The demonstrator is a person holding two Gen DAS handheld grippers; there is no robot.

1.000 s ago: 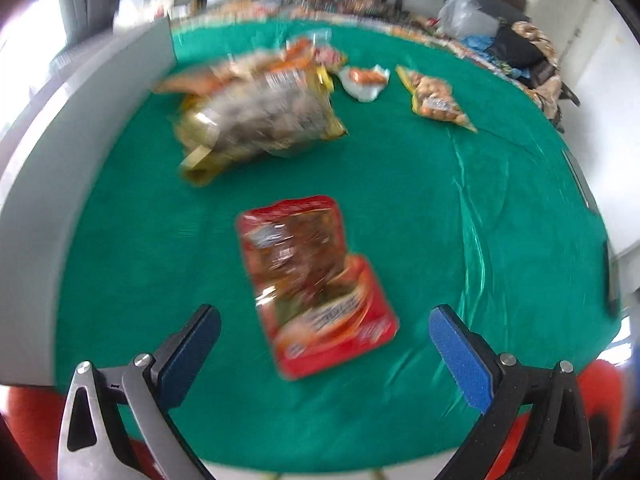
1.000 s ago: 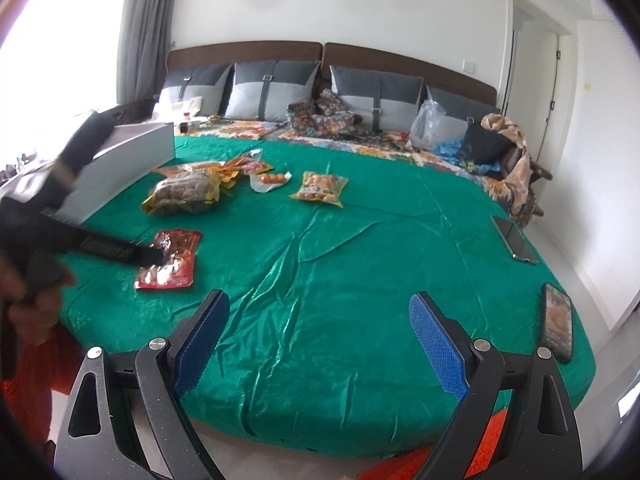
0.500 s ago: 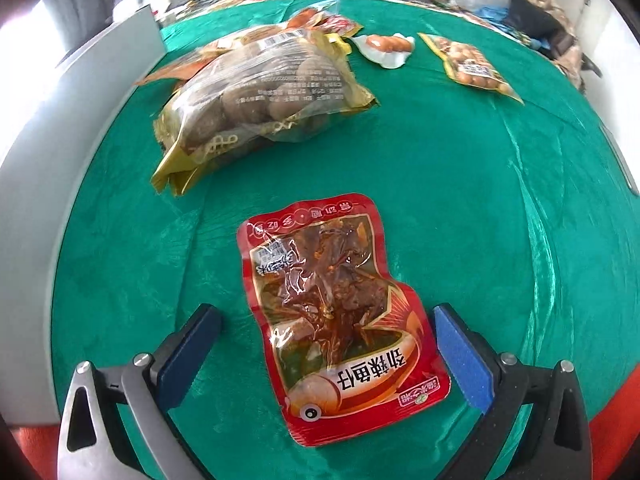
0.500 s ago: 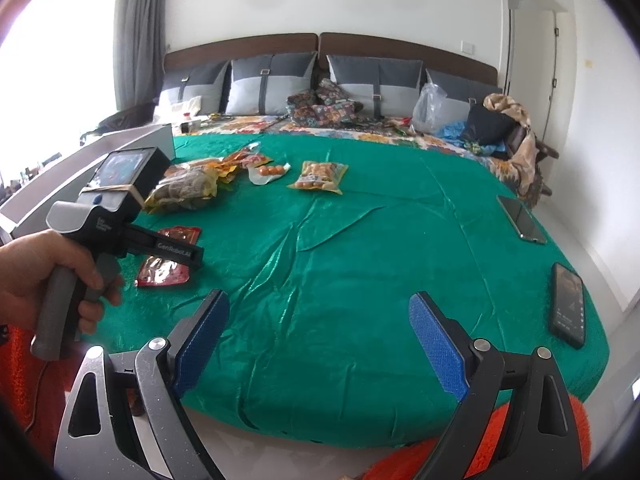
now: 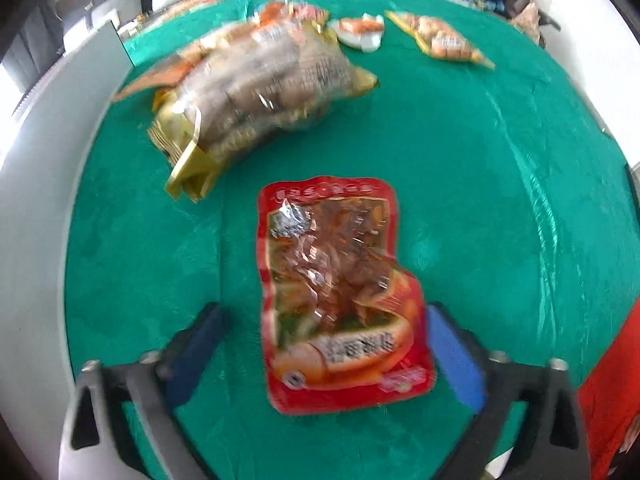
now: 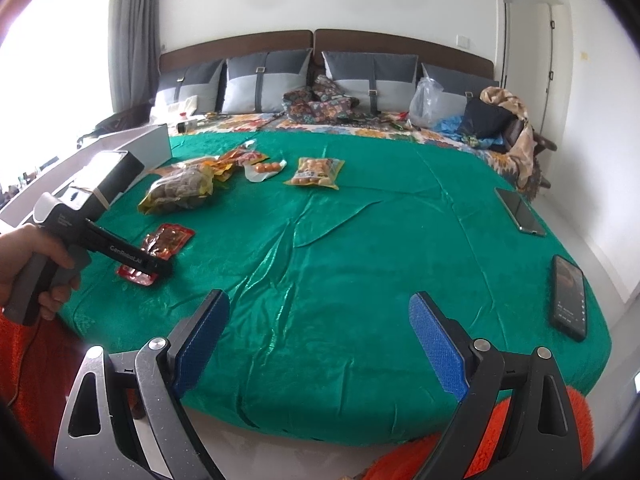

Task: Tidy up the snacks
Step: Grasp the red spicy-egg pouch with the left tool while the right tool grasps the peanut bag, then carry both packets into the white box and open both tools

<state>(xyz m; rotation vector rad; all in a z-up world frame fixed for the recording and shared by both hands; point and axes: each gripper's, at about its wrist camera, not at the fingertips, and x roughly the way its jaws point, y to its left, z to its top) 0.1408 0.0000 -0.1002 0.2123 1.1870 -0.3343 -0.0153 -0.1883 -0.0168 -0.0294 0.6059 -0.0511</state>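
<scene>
Green cloth | left tool closing astride red packet

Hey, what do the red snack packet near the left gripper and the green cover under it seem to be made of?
The red snack packet looks like glossy plastic film: it has a clear window, crinkles and sharp glints. The green cover looks like a satiny woven fabric, probably synthetic: it creases in soft folds and shimmers along them. The exact fibre cannot be told.
</scene>
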